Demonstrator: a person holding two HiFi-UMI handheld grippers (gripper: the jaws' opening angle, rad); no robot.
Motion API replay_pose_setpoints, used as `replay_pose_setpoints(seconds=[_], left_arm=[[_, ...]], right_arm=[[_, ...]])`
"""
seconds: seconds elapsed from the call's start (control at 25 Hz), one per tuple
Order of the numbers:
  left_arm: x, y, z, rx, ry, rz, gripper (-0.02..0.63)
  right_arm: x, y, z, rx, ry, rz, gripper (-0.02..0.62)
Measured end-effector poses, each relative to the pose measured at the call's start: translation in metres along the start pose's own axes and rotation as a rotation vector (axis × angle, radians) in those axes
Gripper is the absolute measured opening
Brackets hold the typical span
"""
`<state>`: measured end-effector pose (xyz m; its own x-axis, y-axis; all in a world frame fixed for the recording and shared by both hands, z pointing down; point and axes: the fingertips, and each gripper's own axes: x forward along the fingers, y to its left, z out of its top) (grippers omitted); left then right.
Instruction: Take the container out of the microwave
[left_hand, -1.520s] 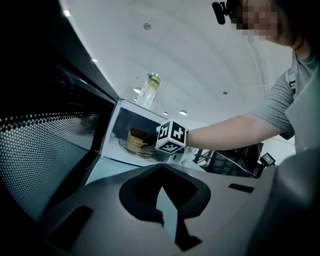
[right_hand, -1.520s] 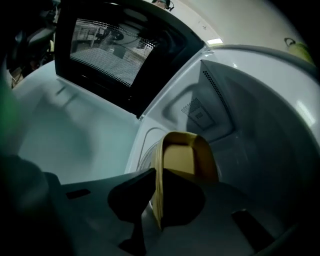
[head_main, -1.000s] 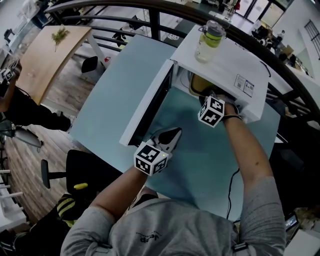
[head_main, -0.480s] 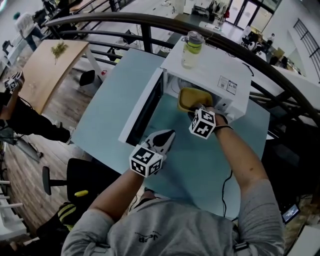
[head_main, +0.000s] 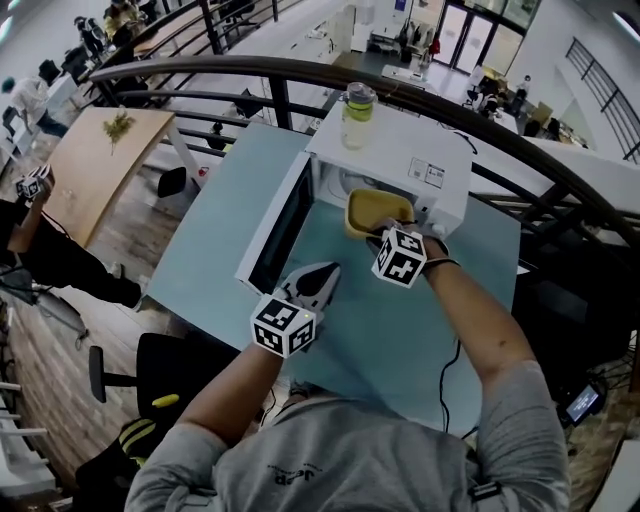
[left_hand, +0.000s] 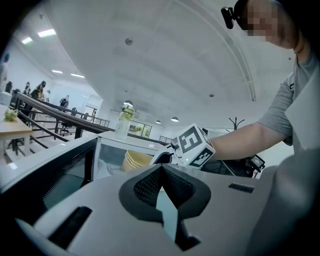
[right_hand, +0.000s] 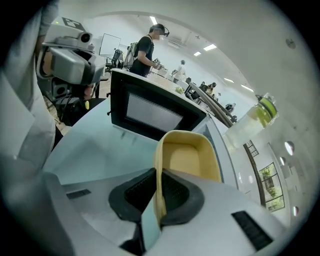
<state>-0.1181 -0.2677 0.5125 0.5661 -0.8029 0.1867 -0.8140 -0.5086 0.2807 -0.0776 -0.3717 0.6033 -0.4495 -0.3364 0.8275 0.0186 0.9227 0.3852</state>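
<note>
Over pale-blue table (head_main: 400, 335) | right claw (right_hand: 159, 194) grasps yellow container (right_hand: 189, 156) | left claw (left_hand: 161, 172) clenched, empty | railing (head_main: 300, 70) behind

The container (head_main: 375, 210) is looking like smooth, matt plastic, and the microwave (head_main: 388, 150) casing is showing a smooth, faintly glossy finish. The table (head_main: 400, 330) top is appearing smooth and matt.

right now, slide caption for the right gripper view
Right gripper clamps the rim of the yellow container, open microwave door beyond
</note>
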Motion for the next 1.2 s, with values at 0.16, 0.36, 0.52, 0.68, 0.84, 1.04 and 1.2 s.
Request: replay_pose_setpoints(seconds=[0.16,0.36,0.52,0.68,0.84,1.04,1.2], left_arm=[[-0.005,-0.009,0.017,0.017,-0.027,-0.002,0.008],[-0.013,-0.024,0.035,0.033,-0.058,-0.008,0.008],[-0.018,-0.038,0.051,0.048,-0.075,-0.013,0.008],[-0.018,-0.041,0.064,0.058,-0.093,-0.018,0.008],[-0.021,-0.053,0.08,0.075,-0.112,-0.025,0.008],[-0.022,-0.067,0.102,0.086,-0.135,-0.036,0.008],[-0.022,-0.071,0.114,0.097,-0.154,-0.048,0.008]], right_arm=[[-0.025,0.001,0.006,-0.007,-0.017,-0.018,0.038],[-0.058,0.002,0.011,-0.01,-0.032,-0.037,0.038],[-0.087,0.0,0.014,-0.016,-0.036,-0.055,0.038],[-0.106,-0.004,0.019,-0.025,-0.043,-0.068,0.038],[-0.132,-0.006,0.023,-0.036,-0.049,-0.082,0.038],[-0.163,-0.01,0.025,-0.037,-0.061,-0.091,0.038],[-0.175,-0.01,0.027,-0.052,-0.056,-0.094,0.038]])
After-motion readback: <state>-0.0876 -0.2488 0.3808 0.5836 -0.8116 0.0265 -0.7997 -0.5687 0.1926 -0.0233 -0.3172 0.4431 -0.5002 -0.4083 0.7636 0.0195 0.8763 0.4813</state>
